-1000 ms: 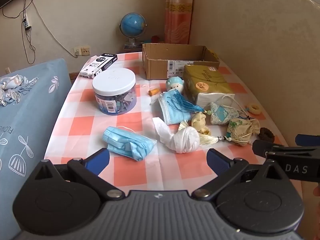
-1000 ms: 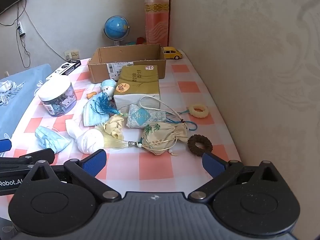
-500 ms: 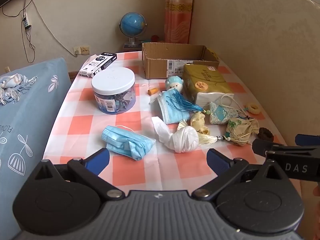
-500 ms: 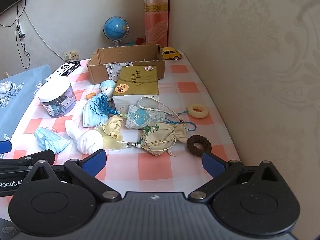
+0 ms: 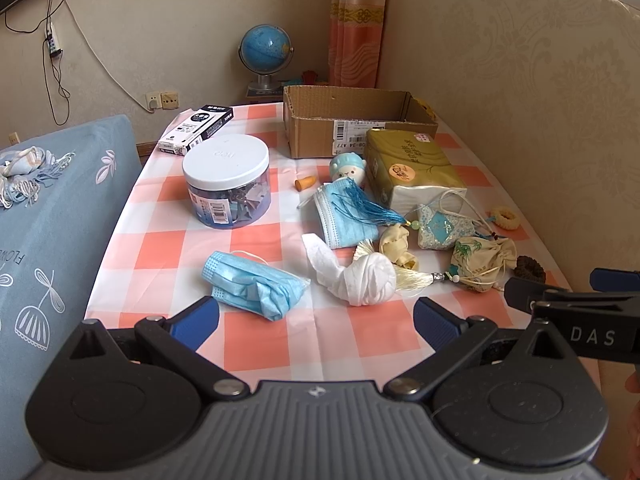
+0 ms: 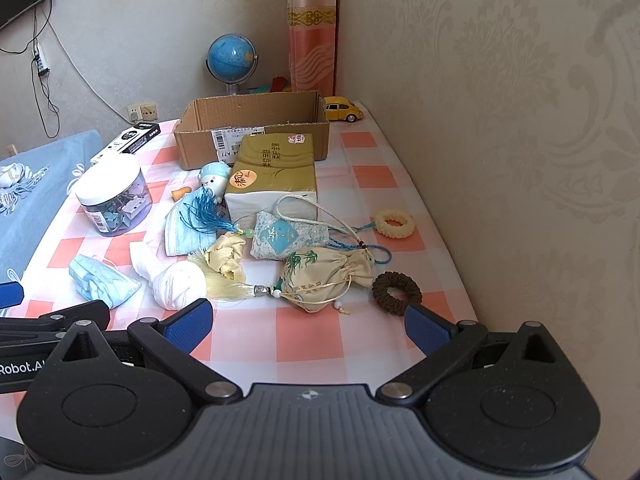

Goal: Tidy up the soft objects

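Soft things lie on the checked table: a crumpled blue mask [image 5: 256, 284] [image 6: 102, 280], a white cloth bundle [image 5: 356, 274] [image 6: 176, 282], a second blue mask with a teal tassel [image 5: 346, 216] [image 6: 192, 226], a cream drawstring pouch [image 5: 480, 262] [image 6: 324, 278], a blue sachet [image 5: 440, 228] [image 6: 280, 236], and a brown scrunchie [image 6: 397, 293]. An open cardboard box [image 5: 352, 124] [image 6: 256, 128] stands at the back. My left gripper [image 5: 316, 320] is open and empty at the near edge before the mask. My right gripper [image 6: 308, 320] is open and empty before the pouch.
A clear jar of clips [image 5: 228, 184] stands left. A tissue pack [image 5: 412, 172], a small doll [image 5: 348, 168], a yellow scrunchie [image 6: 394, 222], a toy car [image 6: 342, 109], a black box [image 5: 196, 128] and a globe [image 5: 266, 48] are there. The wall runs along the right; a blue sofa [image 5: 52, 240] is left.
Both grippers have eased slightly; the scene has shifted a little in both views. Nothing on the table has moved.
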The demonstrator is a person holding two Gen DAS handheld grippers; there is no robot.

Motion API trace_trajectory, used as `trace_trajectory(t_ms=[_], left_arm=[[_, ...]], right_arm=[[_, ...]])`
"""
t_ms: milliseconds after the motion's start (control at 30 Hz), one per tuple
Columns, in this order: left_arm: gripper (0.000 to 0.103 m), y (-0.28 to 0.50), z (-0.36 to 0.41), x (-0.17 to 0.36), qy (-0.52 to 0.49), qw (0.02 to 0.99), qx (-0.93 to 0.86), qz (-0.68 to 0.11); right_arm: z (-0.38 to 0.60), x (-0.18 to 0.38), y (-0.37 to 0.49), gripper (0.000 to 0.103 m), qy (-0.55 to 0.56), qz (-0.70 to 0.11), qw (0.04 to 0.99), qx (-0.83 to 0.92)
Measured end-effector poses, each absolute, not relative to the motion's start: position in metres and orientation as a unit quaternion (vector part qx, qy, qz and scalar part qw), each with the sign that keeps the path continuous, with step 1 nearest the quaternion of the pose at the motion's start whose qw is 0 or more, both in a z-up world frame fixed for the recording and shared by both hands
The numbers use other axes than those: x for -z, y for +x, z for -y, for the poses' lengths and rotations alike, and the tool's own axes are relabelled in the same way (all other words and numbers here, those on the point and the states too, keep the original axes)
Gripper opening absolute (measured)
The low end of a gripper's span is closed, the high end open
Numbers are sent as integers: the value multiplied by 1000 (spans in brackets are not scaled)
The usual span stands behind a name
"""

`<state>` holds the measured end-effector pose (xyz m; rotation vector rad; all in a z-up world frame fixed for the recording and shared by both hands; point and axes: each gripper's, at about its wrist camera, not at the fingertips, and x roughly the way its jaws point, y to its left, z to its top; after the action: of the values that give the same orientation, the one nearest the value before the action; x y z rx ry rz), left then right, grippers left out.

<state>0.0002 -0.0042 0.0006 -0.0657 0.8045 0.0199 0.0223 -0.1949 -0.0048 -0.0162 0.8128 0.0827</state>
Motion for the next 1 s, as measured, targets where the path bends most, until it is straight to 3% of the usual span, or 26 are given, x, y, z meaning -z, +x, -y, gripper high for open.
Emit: trace_trajectory(t_ms=[1000], left_arm=[[103, 1, 6, -4, -30, 920, -9, -390]], right_arm=[[195, 6, 22, 103, -8, -391, 919, -39]])
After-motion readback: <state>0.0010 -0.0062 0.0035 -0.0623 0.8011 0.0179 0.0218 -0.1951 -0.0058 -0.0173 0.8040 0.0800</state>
